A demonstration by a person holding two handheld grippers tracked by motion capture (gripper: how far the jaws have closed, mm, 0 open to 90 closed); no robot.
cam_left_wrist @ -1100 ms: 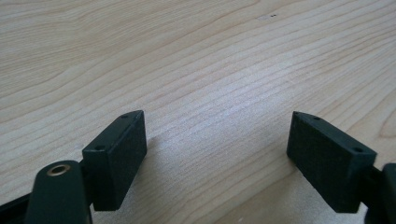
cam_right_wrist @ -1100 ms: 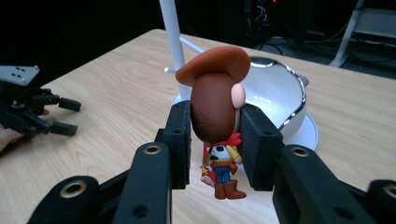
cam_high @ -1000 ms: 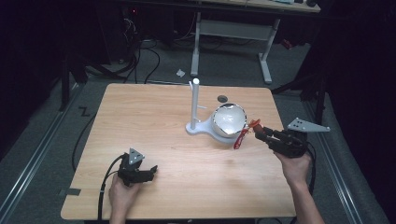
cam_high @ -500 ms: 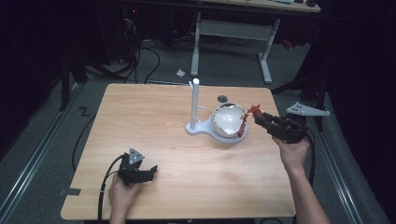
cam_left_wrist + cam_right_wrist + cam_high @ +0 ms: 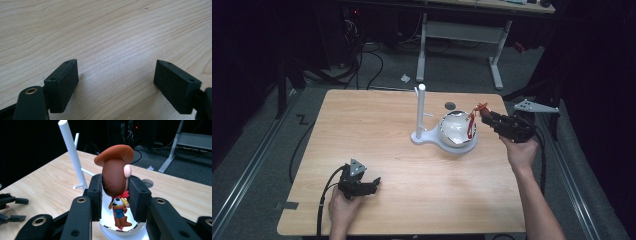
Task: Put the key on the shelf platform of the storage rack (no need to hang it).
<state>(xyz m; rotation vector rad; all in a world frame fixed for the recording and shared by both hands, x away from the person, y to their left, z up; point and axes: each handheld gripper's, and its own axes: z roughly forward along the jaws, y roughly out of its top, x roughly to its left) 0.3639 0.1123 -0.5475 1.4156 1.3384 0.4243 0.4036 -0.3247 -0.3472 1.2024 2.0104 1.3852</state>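
Note:
A small cowboy figure (image 5: 115, 157) with a brown hat, red scarf and blue trousers hangs by its head between the jaws of my right gripper (image 5: 116, 185), which is shut on it. In the high view the right gripper (image 5: 485, 116) holds the figure (image 5: 471, 125) over the right rim of a shiny white bowl (image 5: 453, 131). The bowl (image 5: 125, 235) sits just under the figure's boots. My left gripper (image 5: 373, 184) rests open near the table's front left, and its jaws (image 5: 116, 82) hold nothing above the bare wood.
A white stand with an upright post (image 5: 420, 111) and side pegs stands just left of the bowl, and the post (image 5: 71, 152) rises near the figure. A round cable hole (image 5: 450, 105) lies behind the bowl. The wooden table (image 5: 377, 135) has a dark floor around it.
My right gripper has carried the figure up and leftward, from beside the bowl's right side to over its rim. The left gripper has stayed still.

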